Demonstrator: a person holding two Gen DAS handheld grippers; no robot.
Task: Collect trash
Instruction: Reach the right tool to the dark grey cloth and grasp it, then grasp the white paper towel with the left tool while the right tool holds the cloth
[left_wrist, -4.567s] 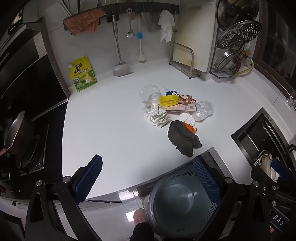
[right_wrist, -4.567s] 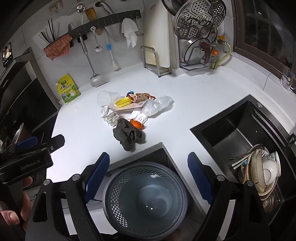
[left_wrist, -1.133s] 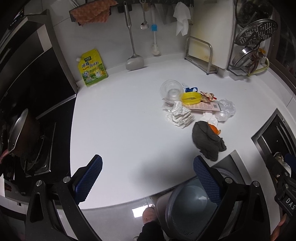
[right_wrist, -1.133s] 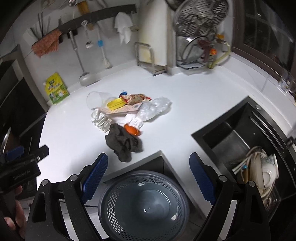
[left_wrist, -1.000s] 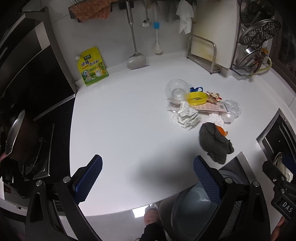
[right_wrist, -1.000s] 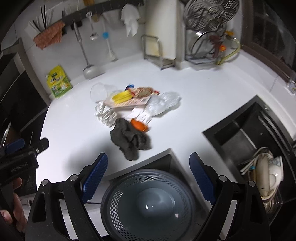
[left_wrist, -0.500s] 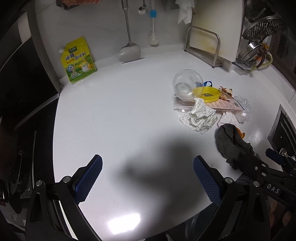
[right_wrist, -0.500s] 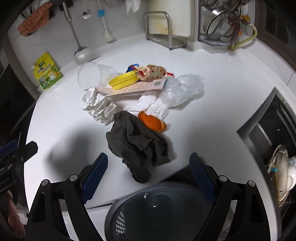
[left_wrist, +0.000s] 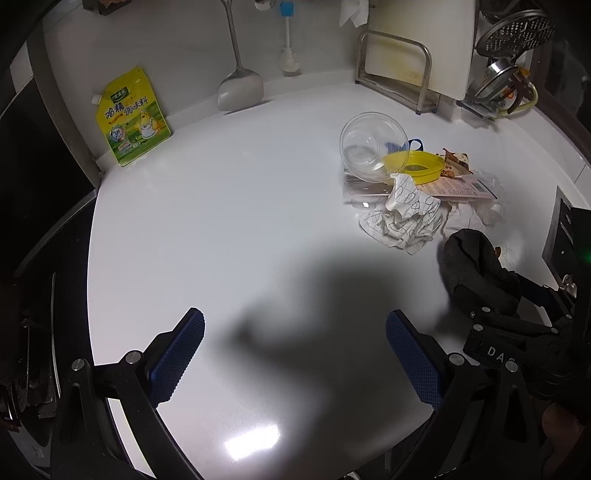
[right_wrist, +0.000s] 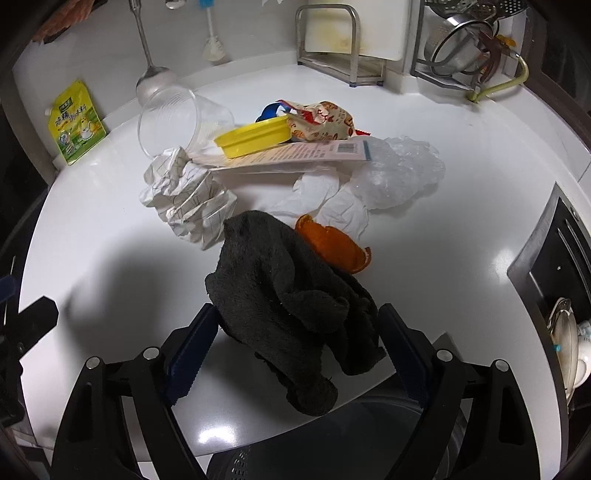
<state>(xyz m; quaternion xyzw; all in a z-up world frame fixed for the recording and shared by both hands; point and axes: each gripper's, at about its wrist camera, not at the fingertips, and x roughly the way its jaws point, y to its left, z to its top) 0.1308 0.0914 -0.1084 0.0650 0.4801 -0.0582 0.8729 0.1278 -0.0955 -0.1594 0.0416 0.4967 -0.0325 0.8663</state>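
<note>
A pile of trash lies on the white counter (right_wrist: 443, 258): a clear plastic cup (right_wrist: 173, 118) on its side, a yellow lid (right_wrist: 255, 138), a snack wrapper (right_wrist: 321, 122), a flat pink packet (right_wrist: 295, 153), crumpled paper (right_wrist: 184, 195), white tissue (right_wrist: 325, 199), a clear plastic bag (right_wrist: 399, 173) and an orange peel (right_wrist: 332, 247). A dark grey cloth (right_wrist: 288, 306) lies nearest, between the open fingers of my right gripper (right_wrist: 299, 332), not pinched. My left gripper (left_wrist: 295, 350) is open over bare counter, left of the pile; the cup (left_wrist: 369, 147) and cloth (left_wrist: 469, 258) are to its right.
A grey mesh bin (right_wrist: 332, 454) sits below the counter's front edge. A black sink (right_wrist: 554, 266) with dishes is at the right. A yellow seasoning pouch (left_wrist: 133, 118), a hanging spatula (left_wrist: 240, 88) and a cutting-board rack (left_wrist: 399, 74) line the back wall.
Both grippers have moved forward and down over the counter. The right one now straddles the dark cloth, and the bin has slipped to the bottom edge of view.
</note>
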